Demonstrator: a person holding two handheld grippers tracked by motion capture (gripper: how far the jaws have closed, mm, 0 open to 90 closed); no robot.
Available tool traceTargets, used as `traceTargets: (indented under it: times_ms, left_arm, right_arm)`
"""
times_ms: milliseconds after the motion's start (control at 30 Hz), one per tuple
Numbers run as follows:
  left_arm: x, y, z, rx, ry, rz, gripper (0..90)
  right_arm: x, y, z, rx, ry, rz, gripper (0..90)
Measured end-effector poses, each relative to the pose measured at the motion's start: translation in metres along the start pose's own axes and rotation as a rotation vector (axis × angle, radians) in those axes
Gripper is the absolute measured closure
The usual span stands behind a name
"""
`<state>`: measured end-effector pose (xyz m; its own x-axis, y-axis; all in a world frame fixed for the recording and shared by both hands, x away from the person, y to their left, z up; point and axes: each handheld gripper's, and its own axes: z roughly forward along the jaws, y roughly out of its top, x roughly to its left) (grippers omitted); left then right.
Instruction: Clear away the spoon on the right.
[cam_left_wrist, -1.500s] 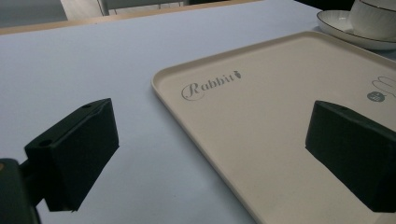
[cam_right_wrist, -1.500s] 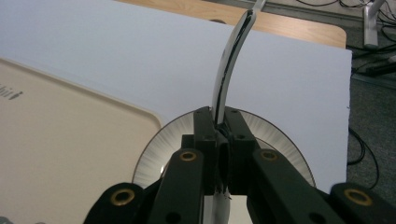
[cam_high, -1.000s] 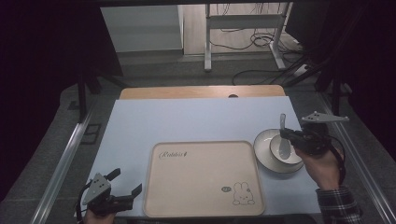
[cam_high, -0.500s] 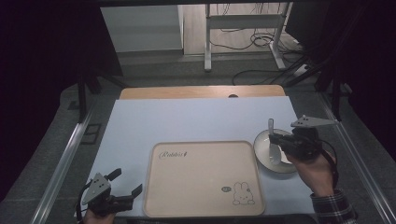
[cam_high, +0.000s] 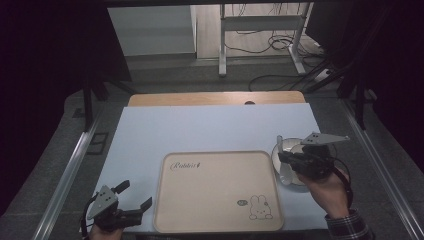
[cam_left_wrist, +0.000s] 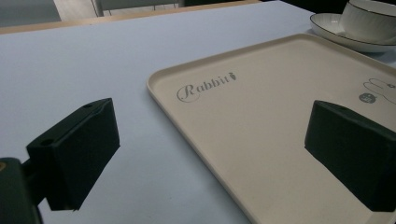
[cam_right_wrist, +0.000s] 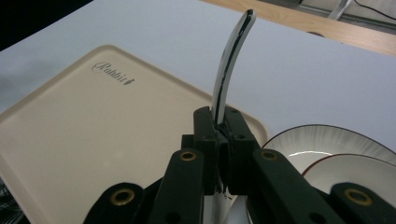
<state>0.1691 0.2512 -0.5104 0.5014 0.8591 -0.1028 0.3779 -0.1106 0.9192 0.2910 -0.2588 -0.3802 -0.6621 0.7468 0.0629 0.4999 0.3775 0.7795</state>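
Note:
My right gripper (cam_high: 285, 157) (cam_right_wrist: 220, 125) is shut on the lower part of a white spoon (cam_high: 280, 143) (cam_right_wrist: 231, 60) with a dark edge, which rises curved above the jaws. It hovers over the left side of a white saucer (cam_high: 278, 170) (cam_right_wrist: 322, 137) with a cup (cam_high: 287, 176) (cam_right_wrist: 359, 170), just right of a beige tray (cam_high: 220, 190) (cam_right_wrist: 93, 121) lettered "Rabbit". My left gripper (cam_high: 136, 194) (cam_left_wrist: 210, 154) rests open near the tray's (cam_left_wrist: 261, 121) front left corner, nothing between its jaws. From there the cup (cam_left_wrist: 371, 18) and saucer (cam_left_wrist: 334, 32) lie far off.
A pale blue mat (cam_high: 200, 130) covers the table, with a strip of bare wood (cam_high: 215, 98) at the far edge. Metal rails (cam_high: 65, 175) run along both sides. A desk frame and cables (cam_high: 260, 45) stand on the floor beyond.
My right gripper has carried the spoon leftward and slightly down, from over the saucer's right side to its left rim by the tray. The left gripper has kept still.

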Motion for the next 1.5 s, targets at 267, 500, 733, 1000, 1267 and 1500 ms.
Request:
traceTargets:
  times_ms: [267, 500, 733, 1000, 1267, 1500]
  left_arm:
    - [0.0, 0.0, 0.0, -0.003, 0.0, 0.001, 3.0]
    - [0.0, 0.0, 0.0, -0.005, -0.001, 0.0, 3.0]
    - [0.0, 0.0, 0.0, -0.005, -0.002, -0.001, 3.0]
    - [0.0, 0.0, 0.0, -0.006, -0.004, -0.001, 3.0]
    - [0.0, 0.0, 0.0, -0.004, -0.006, -0.001, 3.0]
    - [0.001, -0.001, -0.002, -0.008, -0.004, -0.009, 3.0]
  right_arm:
    - [0.009, -0.006, 0.009, 0.028, 0.012, -0.01, 86.4]
    - [0.011, -0.016, 0.02, 0.073, 0.028, -0.005, 86.4]
    - [0.014, -0.025, 0.031, 0.126, 0.041, 0.003, 86.4]
    - [0.017, -0.034, 0.046, 0.187, 0.052, 0.013, 86.4]
    - [0.02, -0.042, 0.059, 0.242, 0.037, 0.004, 86.4]
    - [0.021, -0.046, 0.068, 0.285, 0.031, -0.003, 86.4]
